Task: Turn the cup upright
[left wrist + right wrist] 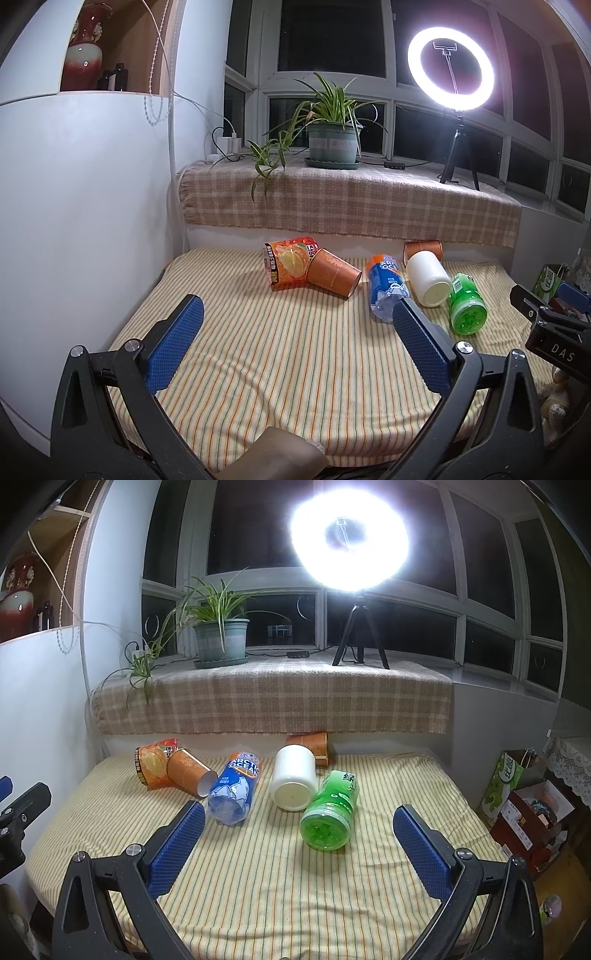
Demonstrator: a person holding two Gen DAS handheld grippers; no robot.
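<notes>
Several cups lie on their sides on the striped tablecloth (277, 350) (280, 878). From left: an orange fruit-print cup (286, 264) (153, 766), an orange paper cup (332, 273) (190, 773), a blue "Arctic Ocean" cup (386, 288) (234, 790), a white cup (428, 273) (293, 777), a green cup (466, 304) (330, 812), and another orange cup (423, 249) (310, 744) at the back. My left gripper (297, 314) is open and empty, short of the cups. My right gripper (299, 823) is open and empty, just short of the green cup.
A plaid-covered sill (347, 199) (273, 698) behind the table holds a potted plant (332, 142) (221, 638) and a ring light on a tripod (452, 70) (349, 539). A white wall (85, 221) stands left. Boxes (524, 812) sit right of the table.
</notes>
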